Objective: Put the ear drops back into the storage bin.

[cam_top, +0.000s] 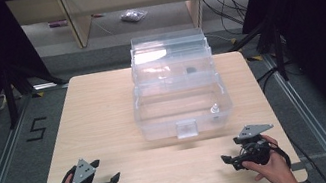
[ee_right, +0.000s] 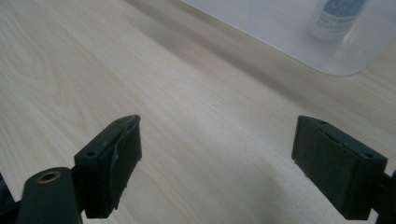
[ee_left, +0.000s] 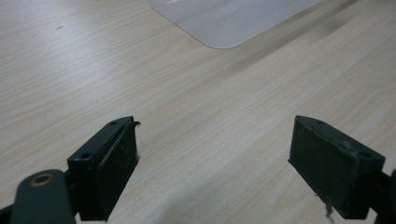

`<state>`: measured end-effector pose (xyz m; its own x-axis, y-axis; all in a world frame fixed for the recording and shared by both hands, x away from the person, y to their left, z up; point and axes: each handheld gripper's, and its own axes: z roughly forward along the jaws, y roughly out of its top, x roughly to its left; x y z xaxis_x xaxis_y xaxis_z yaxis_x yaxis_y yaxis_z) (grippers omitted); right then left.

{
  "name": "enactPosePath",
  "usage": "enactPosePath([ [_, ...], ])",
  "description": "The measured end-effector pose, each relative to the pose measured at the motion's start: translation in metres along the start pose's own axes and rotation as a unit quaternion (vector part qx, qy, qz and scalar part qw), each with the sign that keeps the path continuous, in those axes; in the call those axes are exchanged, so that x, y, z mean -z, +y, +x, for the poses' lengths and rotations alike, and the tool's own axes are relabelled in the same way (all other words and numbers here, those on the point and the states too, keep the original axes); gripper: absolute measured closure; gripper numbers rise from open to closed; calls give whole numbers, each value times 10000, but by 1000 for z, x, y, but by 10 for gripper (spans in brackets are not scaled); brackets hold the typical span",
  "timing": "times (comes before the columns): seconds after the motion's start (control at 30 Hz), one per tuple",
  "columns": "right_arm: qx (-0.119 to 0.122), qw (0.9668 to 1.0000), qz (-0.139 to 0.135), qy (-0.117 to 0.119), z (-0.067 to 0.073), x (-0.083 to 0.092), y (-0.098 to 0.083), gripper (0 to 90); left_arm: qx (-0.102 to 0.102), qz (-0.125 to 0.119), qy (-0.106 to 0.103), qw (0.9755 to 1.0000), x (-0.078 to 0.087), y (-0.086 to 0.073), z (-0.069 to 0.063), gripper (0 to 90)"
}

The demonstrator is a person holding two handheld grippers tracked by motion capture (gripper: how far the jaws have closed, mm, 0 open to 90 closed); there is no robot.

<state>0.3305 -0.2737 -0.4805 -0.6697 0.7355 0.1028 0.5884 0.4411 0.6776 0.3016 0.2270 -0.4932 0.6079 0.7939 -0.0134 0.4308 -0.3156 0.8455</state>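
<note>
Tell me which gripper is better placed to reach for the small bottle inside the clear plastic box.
Probably the right gripper. The small bottle stands in the front right corner of the clear plastic box, on that gripper's side of the table. The left gripper sits at the opposite front corner. Both are open.

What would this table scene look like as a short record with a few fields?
Surface: pale wooden table
Main item: clear plastic storage box, open, tiered trays
Inside: small white bottle, front right corner; small dark item, upper tray
Left gripper: open, holds nothing, near edge
Right gripper: open, holds nothing, near edge
</note>
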Motion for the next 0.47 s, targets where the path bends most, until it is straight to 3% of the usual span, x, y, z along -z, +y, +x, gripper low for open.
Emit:
enactPosePath([
  [0.03,-150,9999,45,41,3,0,-1,167,-2,3,-1,10000,0,0,0,149],
  [0.3,2,10000,-35,-41,0,-3,-3,167,-1,-15,21,10000,0,0,0,149],
  [0.33,107,9999,-59,-40,-1,-4,-3,167,2,-19,18,10000,0,0,0,149],
  [0.37,-116,9999,34,-23,1,-2,-3,167,-1,-15,16,10000,0,0,0,149],
  [0.47,-91,9999,-27,-47,-1,-3,-3,167,-2,-17,14,10000,0,0,0,149],
])
